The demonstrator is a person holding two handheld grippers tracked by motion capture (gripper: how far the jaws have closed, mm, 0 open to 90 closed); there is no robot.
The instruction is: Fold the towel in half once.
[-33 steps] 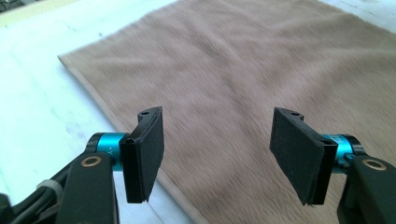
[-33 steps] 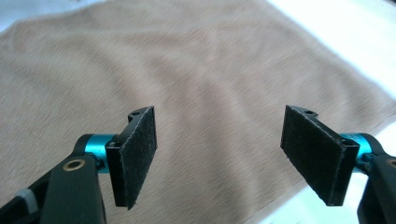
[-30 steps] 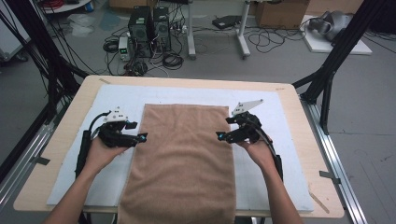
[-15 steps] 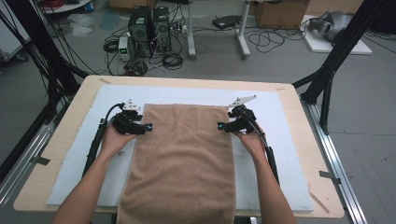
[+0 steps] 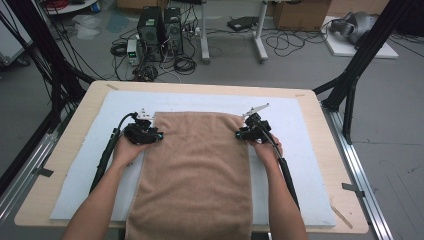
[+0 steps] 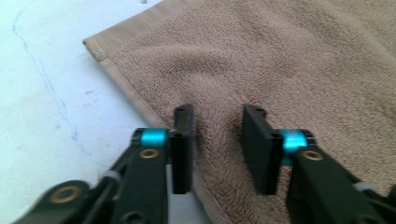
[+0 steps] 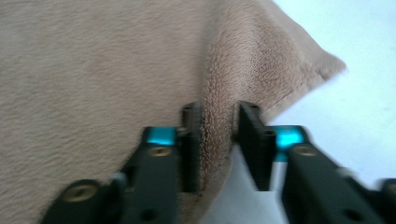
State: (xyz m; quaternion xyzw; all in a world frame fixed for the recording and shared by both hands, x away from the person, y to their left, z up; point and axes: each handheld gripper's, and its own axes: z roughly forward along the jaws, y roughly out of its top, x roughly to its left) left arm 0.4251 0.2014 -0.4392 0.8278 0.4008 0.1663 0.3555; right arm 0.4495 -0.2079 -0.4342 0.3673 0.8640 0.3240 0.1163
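Two grippers: both work the far end of one brown towel (image 5: pixel 195 170), each about a corner in from its side edge.
Towel: lies flat on the pale mat (image 5: pixel 80 170) of the surface, far edge at 12 o'clock, near end hanging over the 6 o'clock edge.
Left gripper (image 6: pixel 217 149): fingers have just been closing; a gap remains, with a low ridge of pile between them near the 9 o'clock hem. Not yet pinched.
Right gripper (image 7: pixel 217 140): fingers have just been closing; a raised fold of towel is squeezed between them near the 3 o'clock edge.
Advice: finish the left pinch before lifting, catch the hem itself, then raise both corners evenly.
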